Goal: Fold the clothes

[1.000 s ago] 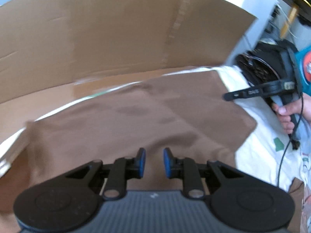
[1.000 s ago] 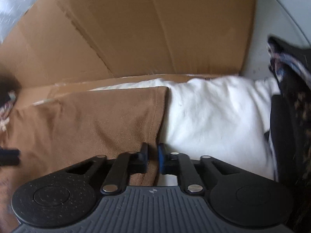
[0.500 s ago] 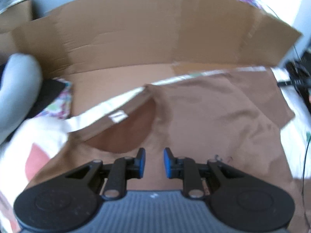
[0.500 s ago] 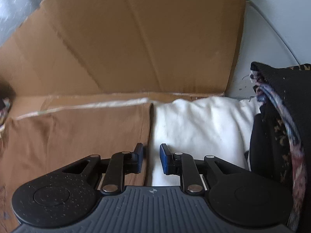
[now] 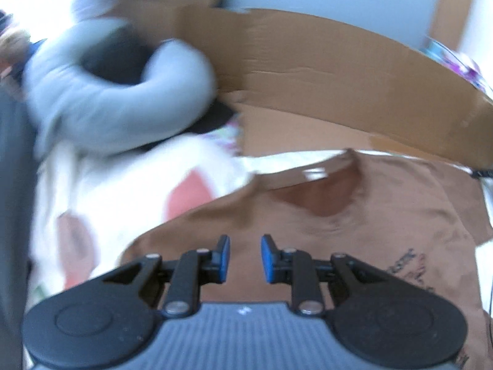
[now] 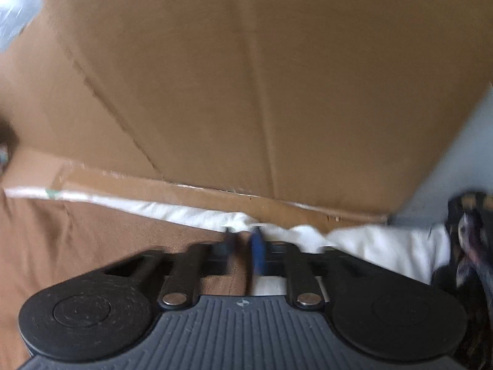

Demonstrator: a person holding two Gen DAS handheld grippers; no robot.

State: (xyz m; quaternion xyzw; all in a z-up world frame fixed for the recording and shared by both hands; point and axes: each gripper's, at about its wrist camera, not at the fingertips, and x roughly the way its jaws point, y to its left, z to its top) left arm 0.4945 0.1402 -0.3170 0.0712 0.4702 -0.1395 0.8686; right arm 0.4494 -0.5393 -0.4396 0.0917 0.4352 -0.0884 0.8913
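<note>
A brown shirt [image 5: 385,209] lies flat on white cloth, with its neck opening [image 5: 320,197] towards the cardboard and a dark print [image 5: 409,265] at the right. My left gripper [image 5: 245,257] hovers over the shirt near its left shoulder, open, with nothing between the blue pads. In the right wrist view the shirt [image 6: 92,240] fills the lower left. My right gripper [image 6: 243,242] is at the shirt's far right edge, where brown meets the white cloth [image 6: 369,246]. Its fingers are shut, with a strip of brown fabric between them. The picture is blurred there.
A tall cardboard wall [image 5: 308,71] [image 6: 246,92] stands behind the cloth. A grey padded ring [image 5: 107,101] and a white cloth with red patches [image 5: 123,200] lie to the left. A dark patterned garment [image 6: 471,231] is heaped at the right.
The left gripper swung left along the shirt, so the neckline and the grey ring came into view. The right gripper opened, moved up to the shirt's far edge and shut there.
</note>
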